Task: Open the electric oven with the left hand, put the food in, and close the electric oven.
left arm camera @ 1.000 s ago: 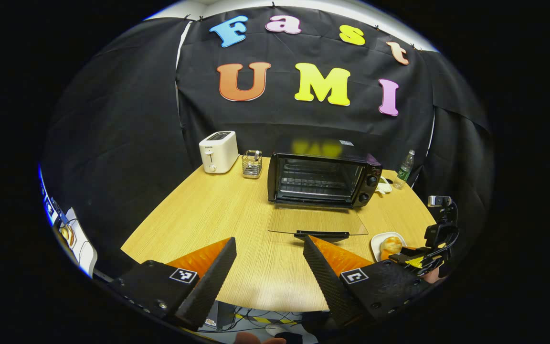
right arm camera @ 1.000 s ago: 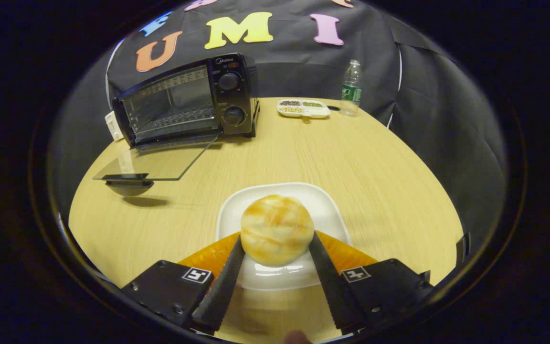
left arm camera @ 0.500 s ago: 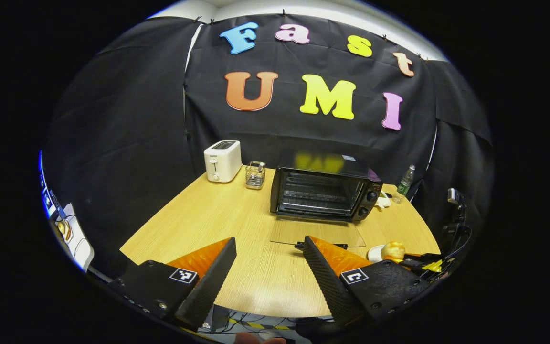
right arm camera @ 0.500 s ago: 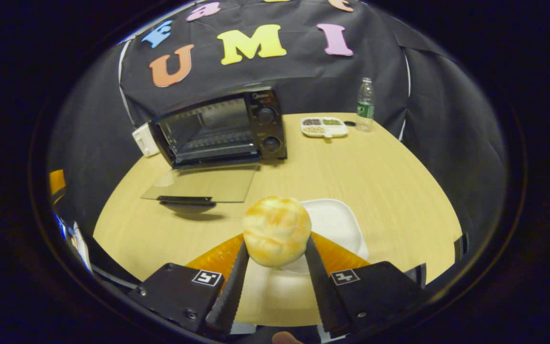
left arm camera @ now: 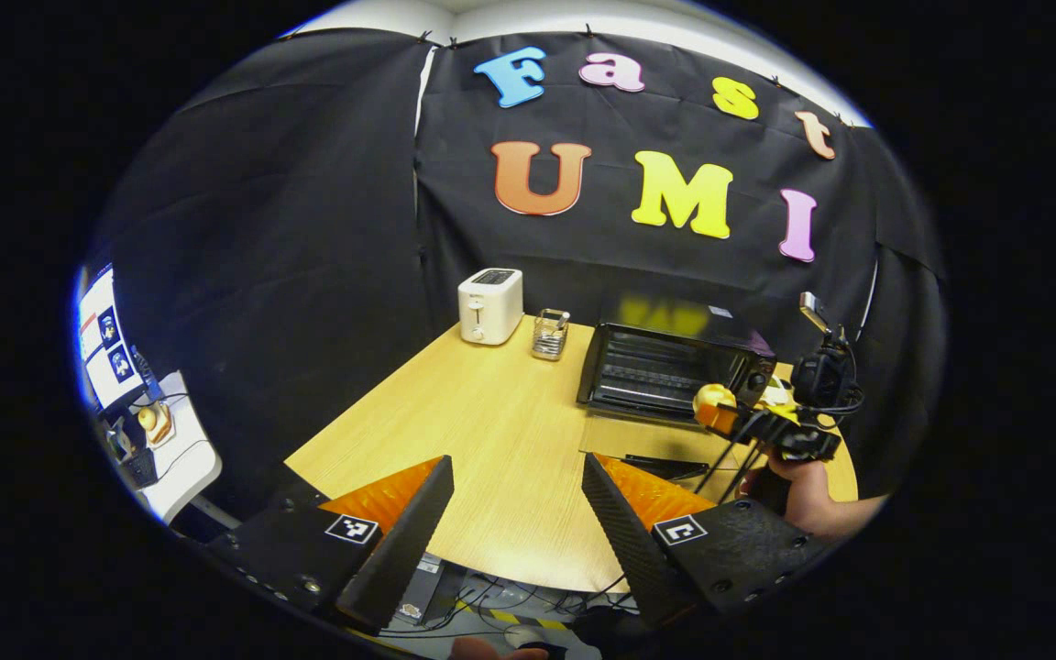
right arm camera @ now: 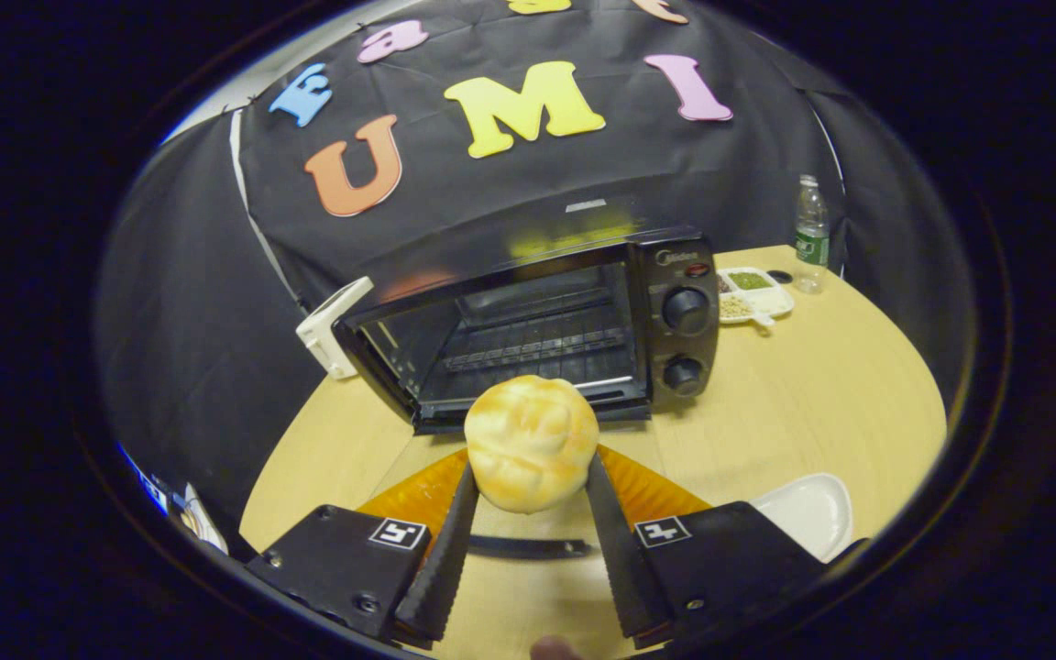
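The black electric oven point(right arm camera: 546, 330) stands with its glass door point(left arm camera: 643, 438) folded down flat on the table and its wire rack bare. My right gripper point(right arm camera: 531, 469) is shut on a round golden bun point(right arm camera: 531, 438), held in the air just before the oven's mouth, above the door handle point(right arm camera: 528, 547). From the left gripper view the bun point(left arm camera: 713, 398) hangs at the oven's point(left arm camera: 665, 371) right front corner, in the right gripper point(left arm camera: 737, 418) that a hand point(left arm camera: 812, 504) holds. My left gripper point(left arm camera: 516, 463) is open and holds nothing, back near the table's front edge.
A white plate point(right arm camera: 808, 513) lies bare at the right front of the wooden table point(left arm camera: 482, 431). A white toaster point(left arm camera: 489, 305) and a wire holder point(left arm camera: 548, 333) stand left of the oven. A divided dish point(right arm camera: 753, 291) and a water bottle point(right arm camera: 810, 234) sit at the far right.
My right gripper has lifted the bun off the white plate and carried it up to the open oven. My left gripper has drawn back from the oven and swung leftward.
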Available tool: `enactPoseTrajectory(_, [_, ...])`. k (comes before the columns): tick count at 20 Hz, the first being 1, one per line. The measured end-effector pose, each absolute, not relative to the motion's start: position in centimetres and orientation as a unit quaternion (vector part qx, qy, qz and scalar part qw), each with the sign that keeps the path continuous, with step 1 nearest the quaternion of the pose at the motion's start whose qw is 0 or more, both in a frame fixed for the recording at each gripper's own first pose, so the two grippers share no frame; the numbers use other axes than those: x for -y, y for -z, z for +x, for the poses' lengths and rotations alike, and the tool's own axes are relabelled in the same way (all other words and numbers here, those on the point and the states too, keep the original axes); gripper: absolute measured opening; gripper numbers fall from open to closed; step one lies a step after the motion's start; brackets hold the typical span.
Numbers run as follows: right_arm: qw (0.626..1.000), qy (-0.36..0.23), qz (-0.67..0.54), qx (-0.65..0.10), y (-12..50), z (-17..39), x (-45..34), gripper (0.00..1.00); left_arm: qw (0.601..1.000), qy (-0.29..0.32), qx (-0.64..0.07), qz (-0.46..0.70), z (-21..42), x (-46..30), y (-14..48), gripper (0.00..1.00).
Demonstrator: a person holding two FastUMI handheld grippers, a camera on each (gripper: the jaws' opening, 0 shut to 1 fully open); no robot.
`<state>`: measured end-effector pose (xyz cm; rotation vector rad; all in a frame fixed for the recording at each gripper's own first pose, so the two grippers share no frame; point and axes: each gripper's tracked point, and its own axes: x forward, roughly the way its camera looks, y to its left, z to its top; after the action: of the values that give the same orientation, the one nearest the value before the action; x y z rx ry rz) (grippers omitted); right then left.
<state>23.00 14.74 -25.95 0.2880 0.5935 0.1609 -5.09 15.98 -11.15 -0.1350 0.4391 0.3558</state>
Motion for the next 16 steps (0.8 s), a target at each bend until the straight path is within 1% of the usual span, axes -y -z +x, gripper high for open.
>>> enactPoseTrajectory(4, [0.945,-0.050,0.176,-0.272,26.8,28.9,-16.9,0.67,0.949,-0.208,-0.224,-0.073,-5.3,-16.5,10.9,0.93])
enactPoseTrajectory(8, [0.947,-0.043,0.179,-0.263,28.5,32.9,-18.2,0.67,0.938,-0.248,-0.227,-0.088,-4.5,-16.6,10.4,0.94])
enactPoseTrajectory(12, [0.949,-0.039,0.176,-0.259,29.4,35.6,-18.4,0.68,0.929,-0.270,-0.233,-0.097,-3.1,-16.0,10.4,0.93])
enactPoseTrajectory(16, [0.951,-0.040,0.170,-0.254,29.7,36.7,-18.6,0.74,0.930,-0.266,-0.237,-0.093,-1.8,-15.4,10.2,0.93])
